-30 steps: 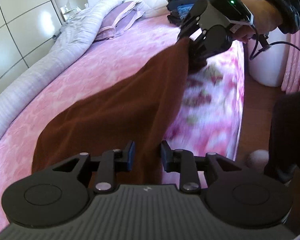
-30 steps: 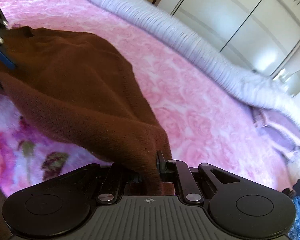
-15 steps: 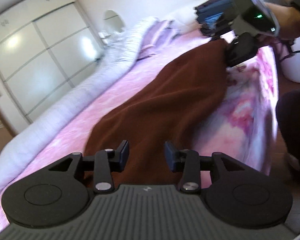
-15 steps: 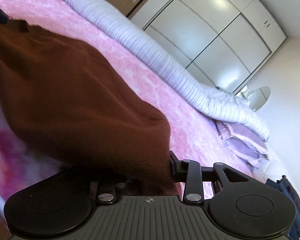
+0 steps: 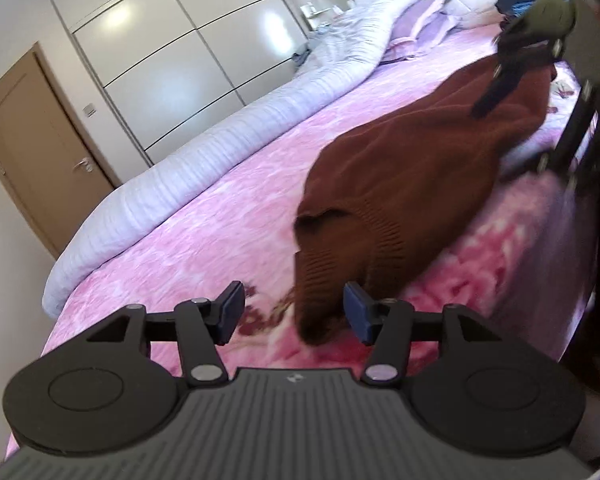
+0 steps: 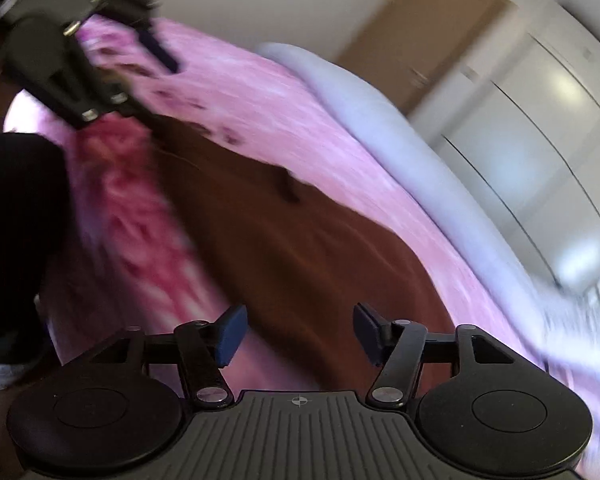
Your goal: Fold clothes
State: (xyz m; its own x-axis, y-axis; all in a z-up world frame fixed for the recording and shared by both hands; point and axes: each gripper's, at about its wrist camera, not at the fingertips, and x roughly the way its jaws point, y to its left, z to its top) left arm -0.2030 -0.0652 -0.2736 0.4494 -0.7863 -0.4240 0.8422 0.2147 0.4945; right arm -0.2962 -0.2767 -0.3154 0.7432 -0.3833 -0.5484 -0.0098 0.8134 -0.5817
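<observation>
brown knit sweater (image 5: 412,168) limp on pink bed (image 5: 204,216) | soft, light, drapey; best taken at ribbed hem corners | left claw (image 5: 294,312) apart, empty | right claw (image 6: 296,334) apart, empty

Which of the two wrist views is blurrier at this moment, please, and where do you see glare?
Right wrist view: heavy motion blur smears the brown sweater and pink bedspread; only its own tongs stay sharp. Left wrist view: mostly crisp, the sweater's ribbing readable, blur only at the right edge; window glare on the glossy wardrobe doors, fisheye bending their lines.
</observation>
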